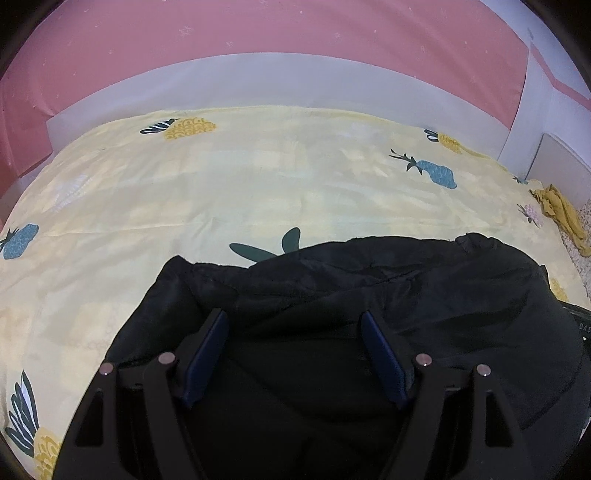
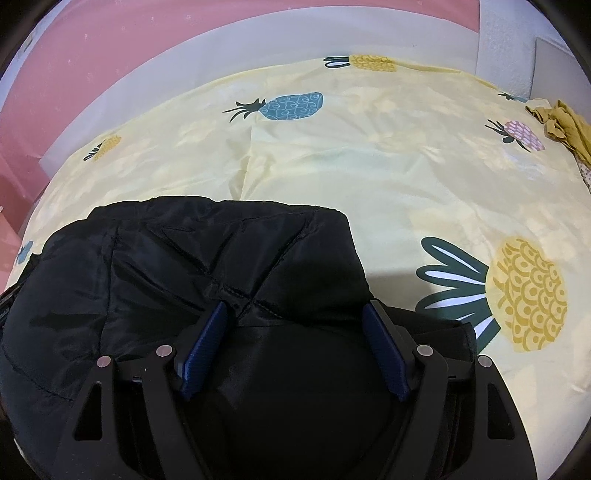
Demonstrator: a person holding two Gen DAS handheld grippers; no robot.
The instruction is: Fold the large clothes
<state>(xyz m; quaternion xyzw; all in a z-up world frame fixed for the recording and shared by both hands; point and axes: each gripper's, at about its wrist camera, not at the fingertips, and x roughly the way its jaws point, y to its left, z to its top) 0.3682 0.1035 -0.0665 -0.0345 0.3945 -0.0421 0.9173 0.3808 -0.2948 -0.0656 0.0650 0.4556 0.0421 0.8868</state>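
A black quilted jacket (image 1: 369, 295) lies bunched on a bed, on top of a pale yellow sheet (image 1: 258, 177) printed with pineapples; its shiny padded fabric shows stitched seams and soft folds, and in the right wrist view (image 2: 184, 258) a crossing of quilting lines sits just ahead of the fingertips. It lies at the near side of the bed, directly under both tools, with the yellow sheet spreading out beyond it on every far side. The left gripper (image 1: 295, 325) hangs over the jacket with its two blue-padded fingers (image 1: 207, 350) spread wide apart, nothing pinched between them; dark fabric fills the gap, but whether the tips touch it cannot be told. The right gripper (image 2: 297, 314) is likewise spread wide over the jacket, its blue pads (image 2: 205, 347) standing apart with only loose cloth beneath, and its outer finger is close to the jacket's edge where the sheet begins. Toward the far right corner of the bed a crumpled mustard-yellow garment (image 1: 561, 210) lies well apart from the jacket. Behind the bed runs a pale headboard panel (image 1: 258, 81), and above that a pink wall (image 1: 258, 26).
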